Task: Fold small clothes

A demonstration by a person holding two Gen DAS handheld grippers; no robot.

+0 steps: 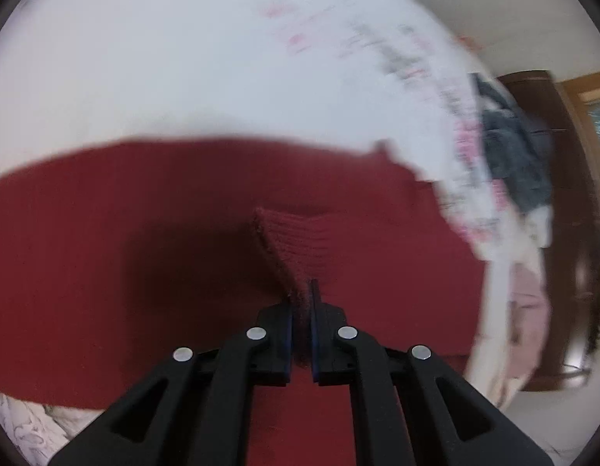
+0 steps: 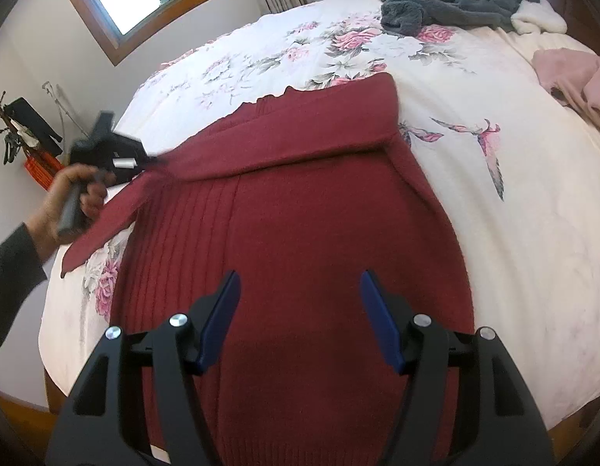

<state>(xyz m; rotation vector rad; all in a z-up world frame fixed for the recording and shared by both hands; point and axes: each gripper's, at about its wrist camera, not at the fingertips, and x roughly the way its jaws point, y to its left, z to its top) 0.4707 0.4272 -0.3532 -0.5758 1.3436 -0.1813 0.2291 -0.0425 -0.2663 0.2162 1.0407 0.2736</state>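
One dark-red ribbed sweater (image 2: 300, 209), sleeve folded across.

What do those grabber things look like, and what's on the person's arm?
Both are black plastic. The right gripper has two flat blue fingers on jointed black links with round silver pins. The left gripper has the same blue pads and silver pins. The person's left arm wears a dark grey sleeve.

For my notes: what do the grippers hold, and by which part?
The left gripper pinches the red sweater by its sleeve cuff. The right gripper holds nothing.
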